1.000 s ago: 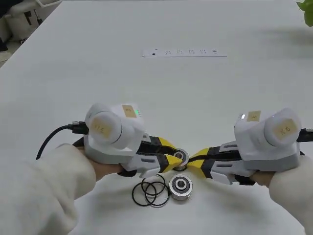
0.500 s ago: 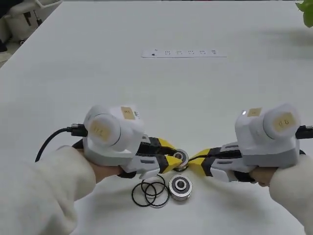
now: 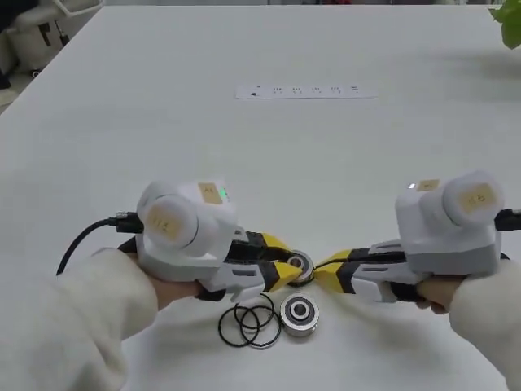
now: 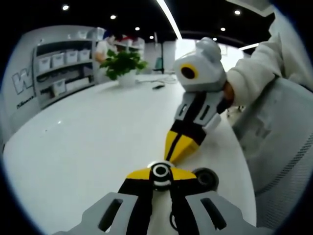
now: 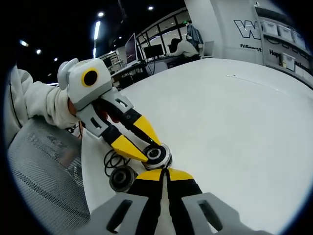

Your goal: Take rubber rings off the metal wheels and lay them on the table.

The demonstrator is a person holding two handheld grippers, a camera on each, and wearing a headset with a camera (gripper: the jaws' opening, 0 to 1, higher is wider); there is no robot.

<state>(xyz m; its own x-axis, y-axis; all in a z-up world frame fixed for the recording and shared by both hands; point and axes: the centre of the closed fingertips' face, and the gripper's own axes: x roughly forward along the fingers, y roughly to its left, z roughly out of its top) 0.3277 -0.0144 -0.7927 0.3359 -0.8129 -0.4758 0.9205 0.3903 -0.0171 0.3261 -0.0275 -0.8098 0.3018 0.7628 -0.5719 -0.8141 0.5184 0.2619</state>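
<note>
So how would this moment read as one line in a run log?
left gripper: shut on held wheel | right gripper: shut, tips at held wheel | loose rings and second wheel: on table

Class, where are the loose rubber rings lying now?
In the head view the rings lie on the table at bottom centre, just left of the free wheel, below the left gripper.

metal wheel point(image 3: 299, 315) x2 | rubber ring point(image 3: 248, 324) x3 (overlapping, so roughly) | power strip point(image 3: 305, 90) x1
</note>
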